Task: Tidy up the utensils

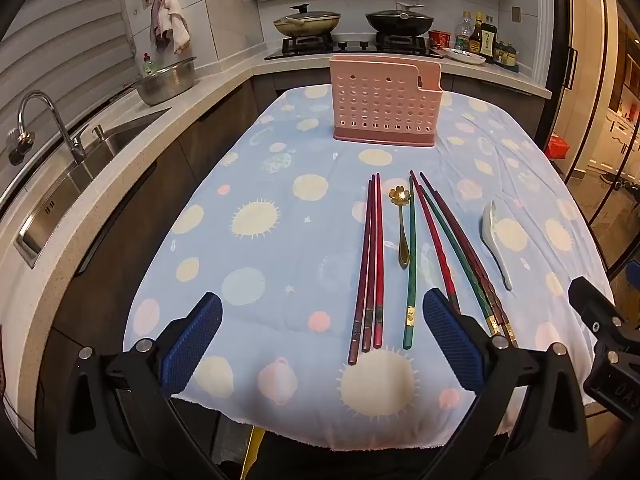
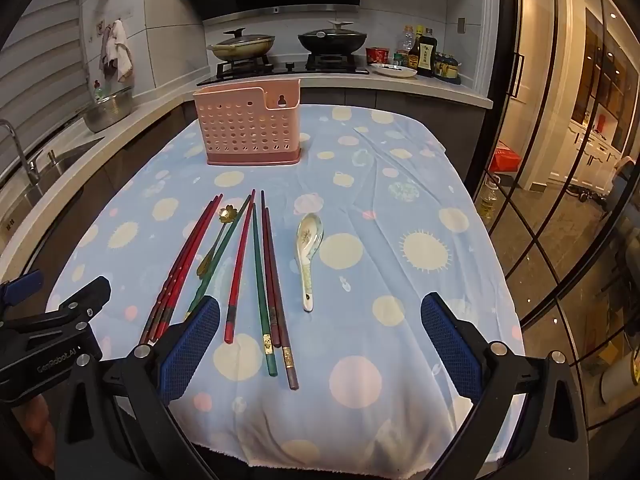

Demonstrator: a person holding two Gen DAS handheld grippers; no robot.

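Your red and green lacquered chopsticks [image 2: 240,276], small gold flower-bowled spoon [image 1: 401,226] and white ceramic soup spoon [image 2: 307,256] all lie on the cloth-covered worktop [image 2: 400,200]. The perforated pink plastic holder [image 2: 250,132] beyond looks unfilled, so nothing is sorted yet. Both your left gripper [image 1: 322,340] and right gripper [image 2: 320,340] have fingers wide apart, empty.

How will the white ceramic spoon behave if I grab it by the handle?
The white ceramic spoon looks glazed, so probably slippery between pads. Its bowl end seems heavier, so it may tilt bowl-down. Likely brittle; set it gently into the pink holder.
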